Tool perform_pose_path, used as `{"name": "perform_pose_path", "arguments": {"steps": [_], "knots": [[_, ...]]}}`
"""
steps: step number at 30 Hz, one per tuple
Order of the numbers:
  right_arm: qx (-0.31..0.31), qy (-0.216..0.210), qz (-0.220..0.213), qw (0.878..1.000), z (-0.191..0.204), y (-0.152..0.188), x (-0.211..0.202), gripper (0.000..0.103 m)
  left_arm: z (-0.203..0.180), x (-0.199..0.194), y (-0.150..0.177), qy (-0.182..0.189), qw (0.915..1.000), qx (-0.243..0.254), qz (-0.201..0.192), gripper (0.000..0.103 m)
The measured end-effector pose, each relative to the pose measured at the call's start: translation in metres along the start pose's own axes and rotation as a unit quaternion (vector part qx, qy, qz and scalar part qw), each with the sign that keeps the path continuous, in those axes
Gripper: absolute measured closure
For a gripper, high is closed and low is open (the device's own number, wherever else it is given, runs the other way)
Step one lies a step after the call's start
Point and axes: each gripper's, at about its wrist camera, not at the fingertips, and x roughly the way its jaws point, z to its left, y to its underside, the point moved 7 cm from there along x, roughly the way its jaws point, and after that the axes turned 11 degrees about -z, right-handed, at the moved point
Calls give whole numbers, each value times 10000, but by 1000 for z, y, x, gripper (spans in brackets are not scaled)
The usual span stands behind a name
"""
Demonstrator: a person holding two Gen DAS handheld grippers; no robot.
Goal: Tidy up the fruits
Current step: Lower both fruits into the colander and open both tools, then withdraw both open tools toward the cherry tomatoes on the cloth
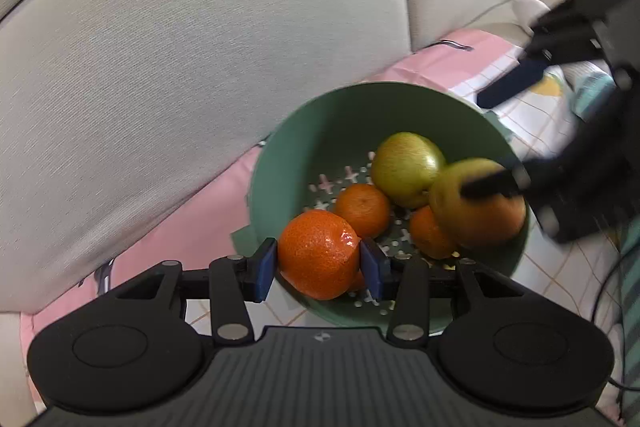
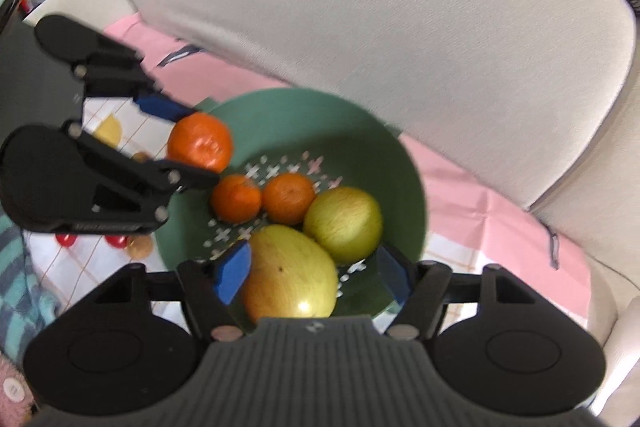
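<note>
Sofa seat, green bowl. Left tongs clamp a mandarin above it; right tongs straddle an apple, unclenched. Next, likely: release mandarin inside.

Light: soft, even daylight, fairly bright; no hard shadows.
Glare: small white highlights on the glossy orange mandarin between the left claw's pads and on the yellow-green apple just ahead of the right claw.
Blur: the far claw smears in both views.
Distortion: fisheye bends the beige fabric cushions toward the edges.
</note>
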Motion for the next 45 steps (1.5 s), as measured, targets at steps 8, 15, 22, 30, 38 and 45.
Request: {"name": "perform_pose_path", "arguments": {"steps": [8, 15, 22, 30, 38, 45], "knots": [[629, 150, -192, 9977, -20, 3, 4, 45, -33, 7, 3, 603, 9973, 296, 289, 53], [778, 92, -257, 9966, -19, 7, 5, 45, -43, 25, 13, 667, 9948, 191, 744, 53], [773, 9, -173, 9969, -15, 15, 13, 45, -46, 32, 14, 679, 9941, 105, 844, 53], [731, 8, -109, 9973, -9, 18, 14, 45, -43, 31, 17, 631, 9942, -8, 874, 49], [707, 76, -94, 9974, -4, 19, 11, 40, -33, 12, 19, 676, 9944, -398, 707, 41], [785, 148, -237, 9965, 3, 16, 1, 33, -27, -22, 17, 529, 9970, -493, 260, 41]]}}
